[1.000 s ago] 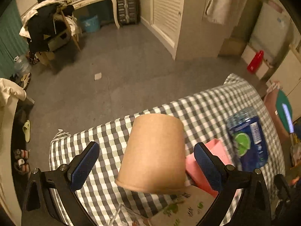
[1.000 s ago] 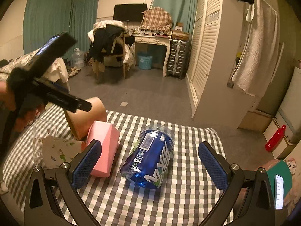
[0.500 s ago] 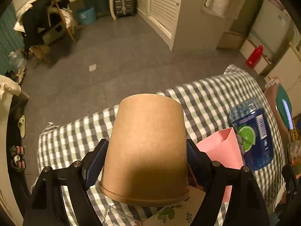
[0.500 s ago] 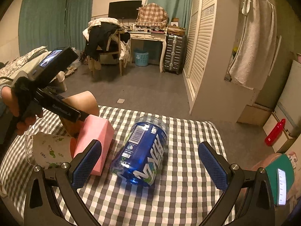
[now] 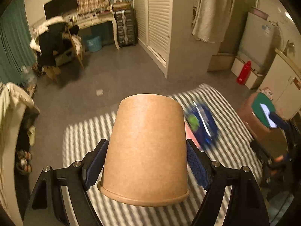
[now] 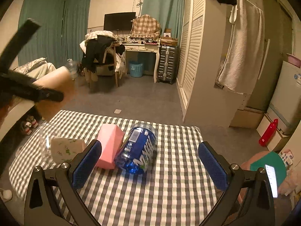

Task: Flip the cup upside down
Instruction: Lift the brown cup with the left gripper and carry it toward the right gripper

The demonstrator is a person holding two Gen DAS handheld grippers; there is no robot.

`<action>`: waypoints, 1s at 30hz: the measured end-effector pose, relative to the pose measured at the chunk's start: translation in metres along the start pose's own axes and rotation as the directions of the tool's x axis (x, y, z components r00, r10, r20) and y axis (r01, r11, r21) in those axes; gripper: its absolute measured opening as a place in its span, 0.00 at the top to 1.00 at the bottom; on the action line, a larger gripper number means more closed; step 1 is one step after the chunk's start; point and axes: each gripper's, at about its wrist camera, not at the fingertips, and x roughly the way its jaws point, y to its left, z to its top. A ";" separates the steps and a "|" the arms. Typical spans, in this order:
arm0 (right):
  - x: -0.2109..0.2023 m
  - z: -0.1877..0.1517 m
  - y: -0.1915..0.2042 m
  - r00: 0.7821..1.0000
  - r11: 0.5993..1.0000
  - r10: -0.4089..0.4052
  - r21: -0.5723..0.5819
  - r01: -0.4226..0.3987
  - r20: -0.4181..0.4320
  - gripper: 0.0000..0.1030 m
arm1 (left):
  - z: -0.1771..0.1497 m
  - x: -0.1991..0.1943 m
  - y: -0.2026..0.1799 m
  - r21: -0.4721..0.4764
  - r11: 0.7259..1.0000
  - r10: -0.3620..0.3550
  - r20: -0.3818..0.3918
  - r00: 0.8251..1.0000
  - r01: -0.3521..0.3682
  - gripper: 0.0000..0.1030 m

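Observation:
My left gripper (image 5: pixel 146 162) is shut on the brown paper cup (image 5: pixel 146 148), its blue pads pressed on both sides. The cup lies along the fingers, its rim toward the camera and its closed base pointing away. It is held in the air above the checked table (image 5: pixel 84 137). In the right wrist view the cup (image 6: pixel 56 86) shows blurred at the far left, lifted clear of the table, with the left gripper (image 6: pixel 47 96) across it. My right gripper (image 6: pixel 150 163) is open and empty over the table's near side.
On the checked tablecloth (image 6: pixel 169 179) lie a blue plastic jar (image 6: pixel 139 150) on its side, a pink box (image 6: pixel 110 146), a printed paper cup (image 6: pixel 65 149) and a clear glass (image 6: pixel 47 141). A stool with a phone (image 6: pixel 270 171) stands at the right.
My left gripper closed on the brown cup, then lifted it up off the table and to the left. The right gripper stayed open and barely moved.

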 end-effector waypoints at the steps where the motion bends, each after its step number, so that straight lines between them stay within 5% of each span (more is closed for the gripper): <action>1: -0.004 -0.002 -0.003 1.000 1.000 -0.002 0.003 0.002 -0.003 0.00 | -0.012 0.001 -0.004 -0.014 1.000 -0.011 -0.024 1.000 0.010 0.20; 9: -0.028 -0.035 -0.016 0.999 1.000 -0.003 0.020 0.004 -0.047 0.00 | -0.089 0.042 -0.041 -0.125 0.992 -0.048 -0.164 0.985 0.028 0.20; 25: -0.026 -0.056 -0.020 0.995 0.999 0.004 0.052 0.001 -0.100 0.00 | -0.111 0.065 -0.055 -0.184 0.982 0.004 -0.172 0.985 -0.036 0.18; 30: -0.027 -0.059 -0.020 0.995 0.998 0.013 0.065 -0.006 -0.100 0.00 | -0.108 0.056 -0.060 -0.166 0.986 -0.004 -0.163 0.987 -0.023 0.09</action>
